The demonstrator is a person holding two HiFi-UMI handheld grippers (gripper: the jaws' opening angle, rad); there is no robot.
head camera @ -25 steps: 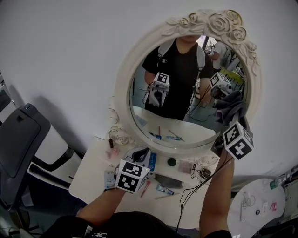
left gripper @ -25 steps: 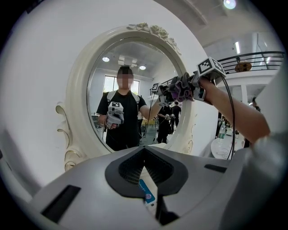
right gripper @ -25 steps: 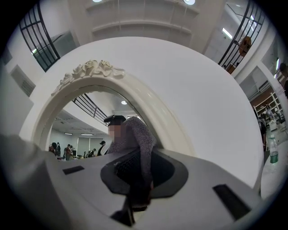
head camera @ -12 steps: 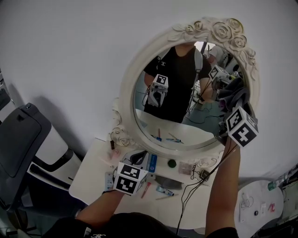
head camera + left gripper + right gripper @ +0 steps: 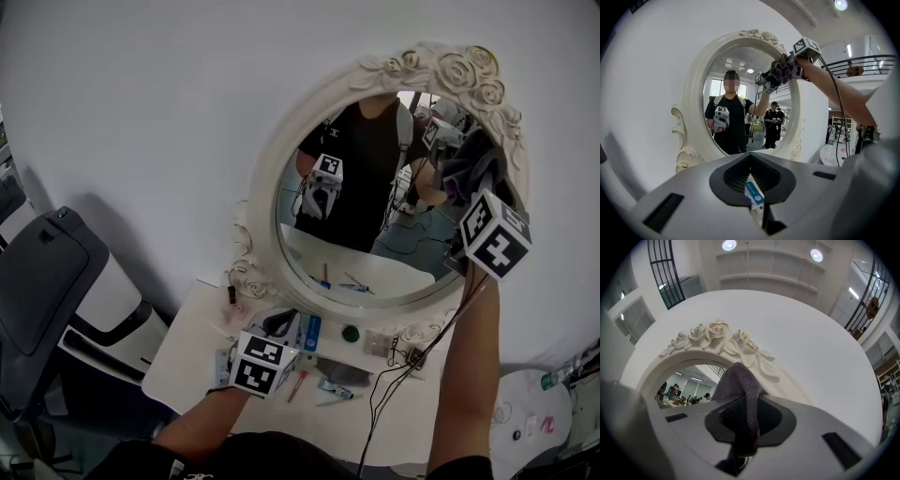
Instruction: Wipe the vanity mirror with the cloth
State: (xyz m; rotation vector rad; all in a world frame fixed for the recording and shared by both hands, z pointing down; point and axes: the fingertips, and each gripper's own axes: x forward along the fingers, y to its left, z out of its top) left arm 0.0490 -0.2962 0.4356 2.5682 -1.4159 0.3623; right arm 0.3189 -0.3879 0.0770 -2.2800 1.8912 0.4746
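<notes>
A plain white wall (image 5: 141, 112) fills most of the head view. A dark grey chair (image 5: 47, 272) stands at the far left. The oval vanity mirror (image 5: 394, 244) leans against the wall on a white dressing table (image 5: 187, 361), its cream frame topped with carved roses.

The right gripper (image 5: 472, 192) is raised to the upper right of the glass, close under the roses. Its jaws are closed tight on a bunched grey-purple cloth (image 5: 473, 169). The cloth stands up out of the jaws and presses on the glass just inside the frame.

The left gripper (image 5: 281, 323) sits low over the tabletop, in front of the mirror's foot and pointing at it. Its jaws are drawn in on a small blue-and-white packet (image 5: 753, 192) held in the hollow between them. It may be a tube or a sachet; the wide-angle view is too poor to tell.

A black cable (image 5: 394, 384) trails from the right arm down across the table. A little green round thing (image 5: 351, 333) lies near the mirror's base, among other small bits too tiny to name.
</notes>
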